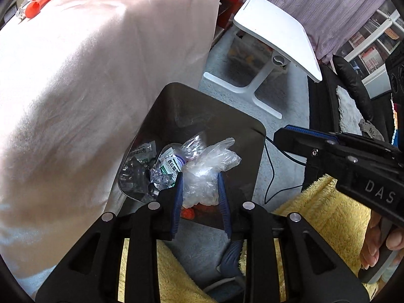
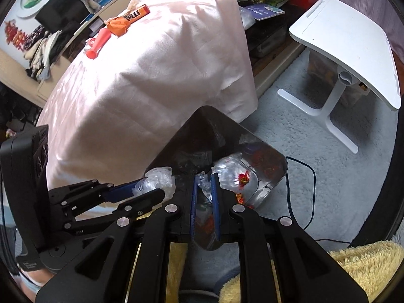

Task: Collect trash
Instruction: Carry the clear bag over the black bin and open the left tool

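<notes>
Over the dark bin (image 1: 255,139) that stands on the pale carpet (image 1: 285,166) beside the pink-draped table (image 1: 101,75), both grippers point steeply down. The left gripper (image 1: 200,176) has a crumpled clear plastic bag (image 1: 209,169) between its blue pads, which stand slightly apart at the bag's sides; whether they press it cannot be told. The bag hangs just above the trash already in the bin, a labelled wrapper (image 1: 171,164) and other clear film. The right gripper (image 2: 203,179) has its pads nearly together, with a scrap of clear film (image 2: 205,185) between them over the bin's rim; a firm pinch cannot be confirmed. On the table top lie an orange wrapper (image 2: 118,25) and a red tube (image 2: 98,43), not yet collected. A white side table (image 2: 353,50) stands on the carpet well apart from the bin.
</notes>
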